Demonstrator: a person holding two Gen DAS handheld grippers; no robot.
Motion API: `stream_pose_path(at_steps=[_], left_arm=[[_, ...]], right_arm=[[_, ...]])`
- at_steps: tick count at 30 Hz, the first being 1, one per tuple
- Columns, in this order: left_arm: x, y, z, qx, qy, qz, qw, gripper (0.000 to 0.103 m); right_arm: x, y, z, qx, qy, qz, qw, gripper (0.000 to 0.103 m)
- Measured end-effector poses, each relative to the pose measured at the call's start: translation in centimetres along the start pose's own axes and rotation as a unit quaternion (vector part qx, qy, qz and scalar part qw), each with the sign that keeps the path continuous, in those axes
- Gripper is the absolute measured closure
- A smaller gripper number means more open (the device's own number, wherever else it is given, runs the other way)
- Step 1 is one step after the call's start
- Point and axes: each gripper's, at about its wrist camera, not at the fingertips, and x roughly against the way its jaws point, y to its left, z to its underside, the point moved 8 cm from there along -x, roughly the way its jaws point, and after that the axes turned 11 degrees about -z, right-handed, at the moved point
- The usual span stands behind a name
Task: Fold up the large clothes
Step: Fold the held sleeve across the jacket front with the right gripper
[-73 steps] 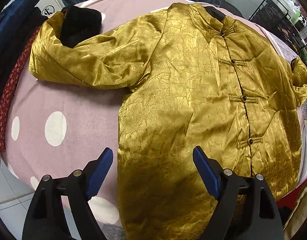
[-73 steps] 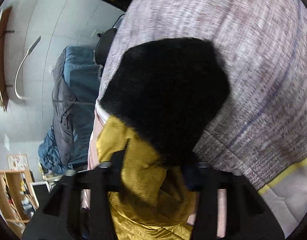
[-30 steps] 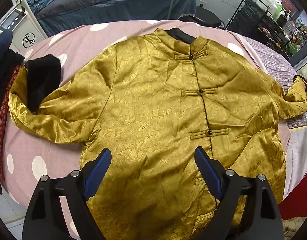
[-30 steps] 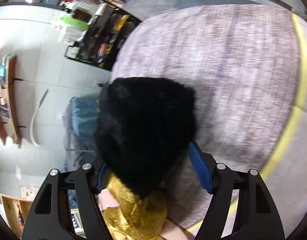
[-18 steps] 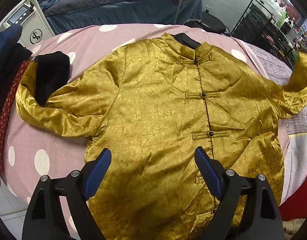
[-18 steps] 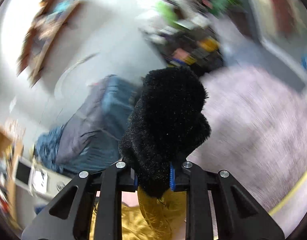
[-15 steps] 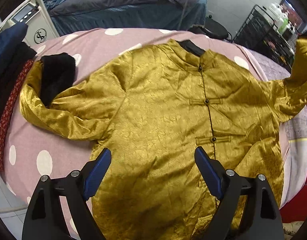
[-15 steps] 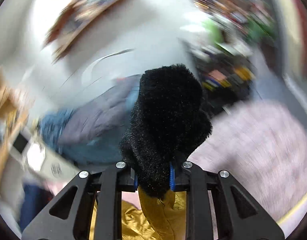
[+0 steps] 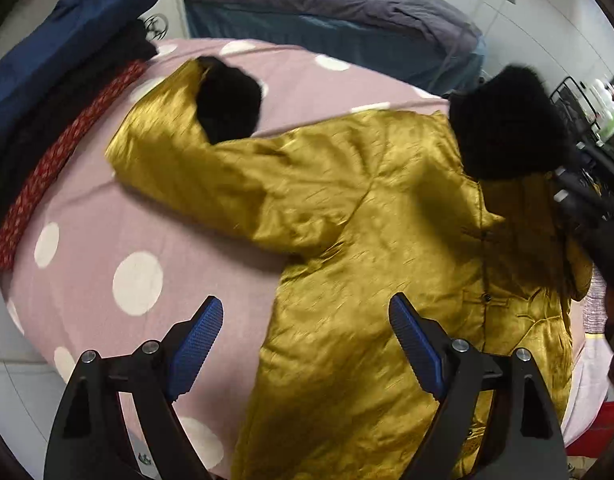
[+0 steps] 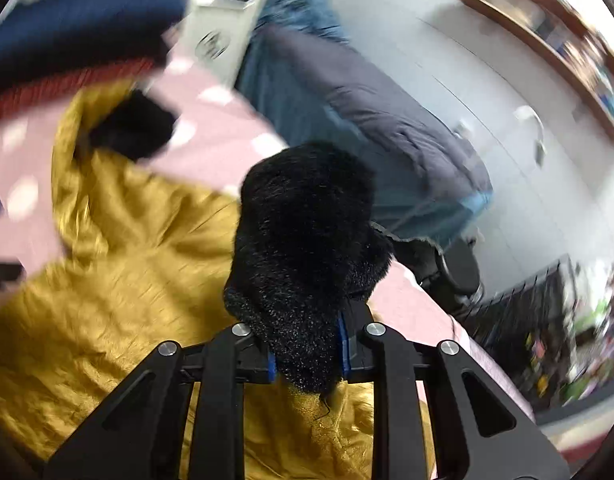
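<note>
A gold satin jacket (image 9: 367, 240) lies front up on a pink polka-dot bed cover (image 9: 107, 248). Its left sleeve, with a black fur cuff (image 9: 227, 102), lies spread to the far left. My right gripper (image 10: 305, 354) is shut on the other black fur cuff (image 10: 307, 240) and holds that sleeve up over the jacket's chest; this cuff also shows in the left wrist view (image 9: 507, 124). My left gripper (image 9: 305, 344) is open and empty, above the jacket's lower left side.
Folded dark blue and red clothes (image 9: 59, 92) lie along the bed's left edge. A second bed with a grey-blue quilt (image 9: 327, 12) stands behind. A black wire rack (image 9: 587, 120) with bottles is at the far right.
My right gripper closed on the fur cuff, lifted it off the bed and carried the right sleeve across over the jacket's body. My left gripper stayed open and shifted left.
</note>
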Motion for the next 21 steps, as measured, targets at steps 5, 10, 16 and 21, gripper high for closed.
stream_pose_path(at_steps=[5,10,16,21], left_arm=[[-1.1,1.6,1.0,0.027,0.016,0.002,0.9995,0.02],[-2.0,-0.1,-0.8,0.016,0.018,0.017,0.9996,0.018],[-2.2,-7.8,-5.7,-0.06,-0.015,0.049,0.9969,0.017],[-5.3,-15.0,-6.5,-0.153,0.006,0.022,0.9879,0.016]], right_arm=[[-2.6,6.4,1.9,0.066,0.052,-0.014,0.996,0.029],[-1.2,6.4,5.6,0.046,0.066,-0.09,0.993,0.027],[2.7,-1.7,10.2,-0.145,0.041,-0.162,0.975,0.024],[4.6,-11.6,15.9,-0.318,0.026,-0.142,0.937,0.021]])
